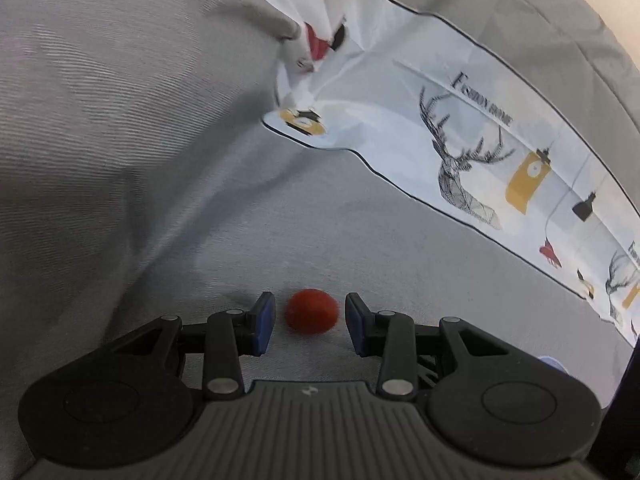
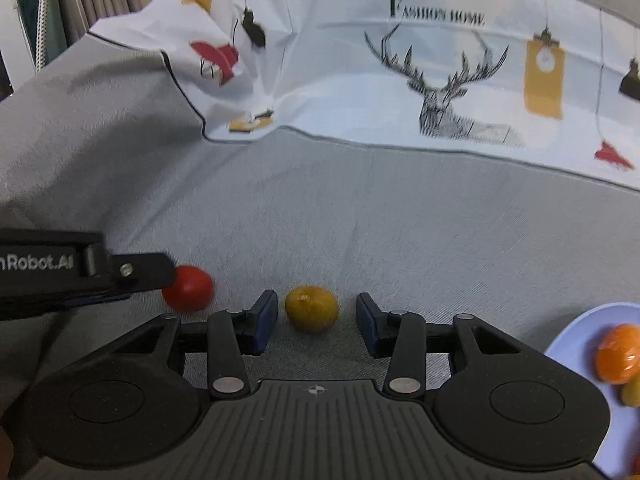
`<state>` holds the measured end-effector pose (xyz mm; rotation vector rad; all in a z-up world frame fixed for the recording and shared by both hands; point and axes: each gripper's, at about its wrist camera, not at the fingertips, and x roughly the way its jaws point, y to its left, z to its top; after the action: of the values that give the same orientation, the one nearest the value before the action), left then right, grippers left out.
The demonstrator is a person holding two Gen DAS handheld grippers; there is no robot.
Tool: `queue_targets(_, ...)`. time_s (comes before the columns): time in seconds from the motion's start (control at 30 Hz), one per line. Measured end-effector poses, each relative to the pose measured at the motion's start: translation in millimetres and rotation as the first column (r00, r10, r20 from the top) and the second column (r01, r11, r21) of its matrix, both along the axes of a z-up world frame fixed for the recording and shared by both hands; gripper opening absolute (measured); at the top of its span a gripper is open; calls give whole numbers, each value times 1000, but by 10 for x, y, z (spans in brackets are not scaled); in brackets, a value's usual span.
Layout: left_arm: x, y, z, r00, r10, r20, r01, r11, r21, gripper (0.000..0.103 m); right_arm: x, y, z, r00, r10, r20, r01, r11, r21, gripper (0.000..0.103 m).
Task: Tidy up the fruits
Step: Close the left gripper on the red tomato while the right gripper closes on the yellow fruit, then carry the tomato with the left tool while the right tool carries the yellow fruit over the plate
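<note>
A small red tomato [image 1: 312, 311] lies on the grey cloth between the blue pads of my left gripper [image 1: 310, 316], which is open around it without touching. It also shows in the right wrist view [image 2: 188, 288], with the left gripper's finger [image 2: 136, 270] beside it. A small yellow-orange fruit [image 2: 312, 308] lies between the pads of my right gripper [image 2: 317, 316], which is open with gaps on both sides.
A pale blue plate [image 2: 580, 344] at the right edge holds an orange fruit [image 2: 618, 354] and a yellowish one [image 2: 632, 394]. A white printed cloth with deer and "Fashion Home" [image 2: 440, 80] lies crumpled behind, and in the left wrist view [image 1: 460, 140].
</note>
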<state>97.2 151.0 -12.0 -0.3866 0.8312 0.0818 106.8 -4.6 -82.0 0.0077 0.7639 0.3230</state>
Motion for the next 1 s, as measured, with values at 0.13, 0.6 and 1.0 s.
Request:
queue_targets(0.13, 86, -106, -66, 1000, -25, -16, 25, 999, 21, 42, -9, -26, 22, 1000, 8, 15, -8, 1000, -8, 29)
queue_targets(0.6, -37, -229, 141, 997, -58, -54, 65, 989, 132, 34, -504, -328, 283, 1000, -3, 29, 3, 1000, -14, 30)
queue_targets(1.0, -542, -565, 787, 983, -176, 48, 163, 966, 202, 34, -1319, -952, 786, 980, -91, 174, 93, 996, -3, 30)
